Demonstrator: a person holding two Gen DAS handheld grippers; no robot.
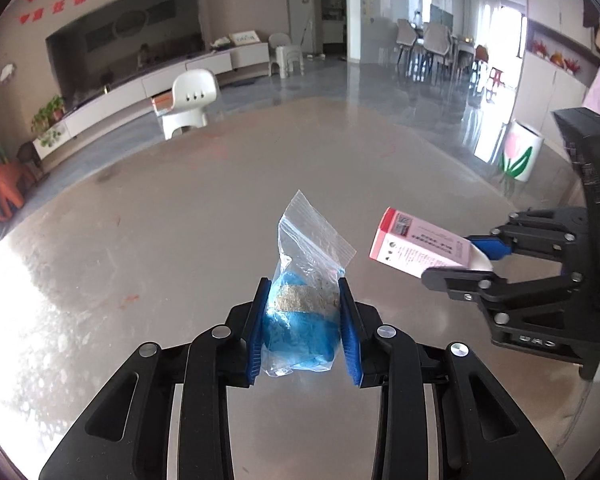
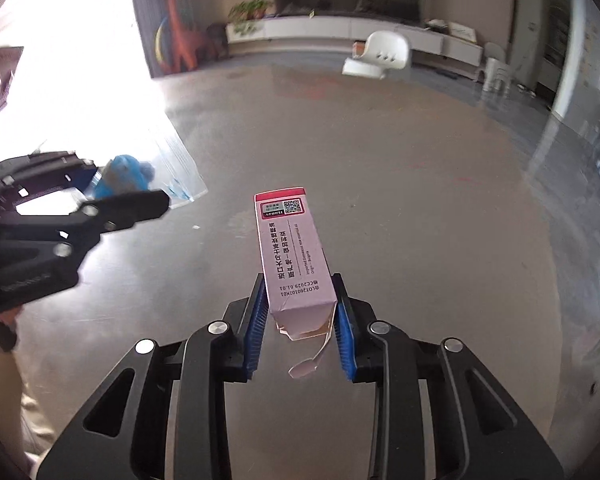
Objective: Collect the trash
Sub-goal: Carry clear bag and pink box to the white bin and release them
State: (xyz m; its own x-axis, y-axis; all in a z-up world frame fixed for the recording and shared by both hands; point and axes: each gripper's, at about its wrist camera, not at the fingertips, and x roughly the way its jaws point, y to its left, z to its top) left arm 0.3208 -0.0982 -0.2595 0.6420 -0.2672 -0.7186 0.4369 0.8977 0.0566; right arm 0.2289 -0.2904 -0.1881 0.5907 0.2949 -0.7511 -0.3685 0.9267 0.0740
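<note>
Left wrist view: your left gripper is clamped on a clear zip bag, its blue pads pressing both sides of the blue wad and tan lump inside. The bag carries no writing you can read. It stands upright, its zip end pointing up and away from you, above the table. The gripper angles down toward the tabletop. To the right, your right gripper comes in from the side, gripping a pink box by one end; the box's long axis points left, its red-banded end with a QR code toward the bag. Beyond it stands a white pot painted with a pink tulip.

Right wrist view: the right gripper is closed on the near end of the box, which is clear of the table. Its long axis runs straight away from you, the red band and QR label farthest. The top face carries Chinese print, small English reading "Origin: Bulgaria", and a code ending "2029.01.01". A torn flap hangs from the near end. At left, the left gripper holds the bag, with a sleeve behind it.
</note>
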